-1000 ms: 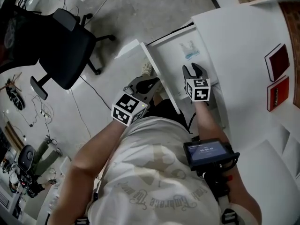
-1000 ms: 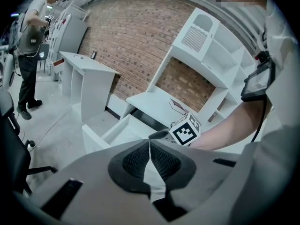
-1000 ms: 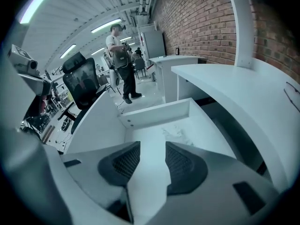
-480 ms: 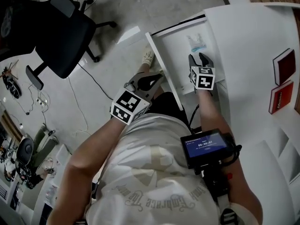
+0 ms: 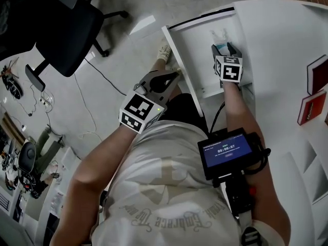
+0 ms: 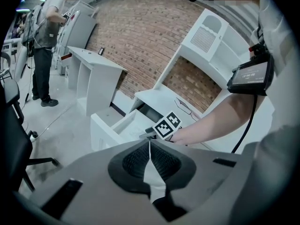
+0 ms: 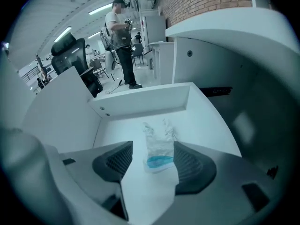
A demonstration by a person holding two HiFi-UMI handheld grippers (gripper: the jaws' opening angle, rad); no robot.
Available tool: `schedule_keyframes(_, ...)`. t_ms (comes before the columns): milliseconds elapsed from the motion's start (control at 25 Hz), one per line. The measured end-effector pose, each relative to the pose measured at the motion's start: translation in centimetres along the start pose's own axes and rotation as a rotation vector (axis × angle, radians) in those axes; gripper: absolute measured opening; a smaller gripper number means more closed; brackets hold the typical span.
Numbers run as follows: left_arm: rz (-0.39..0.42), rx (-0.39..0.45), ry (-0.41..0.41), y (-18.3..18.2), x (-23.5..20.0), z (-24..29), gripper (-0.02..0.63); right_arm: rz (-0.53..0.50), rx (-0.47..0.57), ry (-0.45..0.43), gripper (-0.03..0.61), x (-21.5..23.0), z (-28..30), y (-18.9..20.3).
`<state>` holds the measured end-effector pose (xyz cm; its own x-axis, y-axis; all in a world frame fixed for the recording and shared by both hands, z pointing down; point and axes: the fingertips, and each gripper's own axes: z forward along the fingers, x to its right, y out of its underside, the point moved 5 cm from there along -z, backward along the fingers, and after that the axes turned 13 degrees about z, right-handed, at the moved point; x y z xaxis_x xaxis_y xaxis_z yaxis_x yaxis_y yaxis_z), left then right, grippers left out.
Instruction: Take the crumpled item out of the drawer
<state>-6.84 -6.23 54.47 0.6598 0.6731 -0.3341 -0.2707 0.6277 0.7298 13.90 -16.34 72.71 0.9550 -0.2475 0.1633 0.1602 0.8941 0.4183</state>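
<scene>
The white drawer (image 5: pixel 180 65) stands pulled out from the desk. On its floor lies the crumpled item (image 5: pixel 219 36), a clear plastic wrapper with a blue patch (image 7: pixel 159 150). My right gripper (image 5: pixel 226 48) reaches down into the drawer, open, its jaws having just been opening. The wrapper's near end lies between the pads (image 7: pixel 192 165) without being pressed. My left gripper (image 5: pixel 170 77) hovers outside the drawer's front panel, shut and empty (image 6: pixel 150 146). From the left gripper view, the drawer (image 6: pixel 112 128) and the right gripper's marker cube (image 6: pixel 168 124) show ahead.
The white desk top (image 5: pixel 277 45) runs to the right, with two red books (image 5: pixel 313 73) on it. A black office chair (image 5: pixel 56 29) stands at the left on the floor, with cables nearby. A screen device (image 5: pixel 225 152) is strapped to the right forearm. A person (image 7: pixel 119 32) stands far behind.
My right gripper has gone down and deeper into the drawer, up to the wrapper, and its jaws have spread wider. The left gripper has hardly shifted.
</scene>
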Motion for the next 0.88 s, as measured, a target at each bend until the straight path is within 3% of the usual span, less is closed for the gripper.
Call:
schedule_keyframes(360,0.003,-0.014,0.007,-0.3,0.6,-0.2,0.028,-0.015,-0.028,0.063,0.287,1.5,0.8,-0.8)
schedule_keyframes(880,-0.033,-0.023,-0.014,0.4,-0.1,-0.2,0.028,-0.029,-0.097,0.057,0.287,2.0,3.2,-0.3)
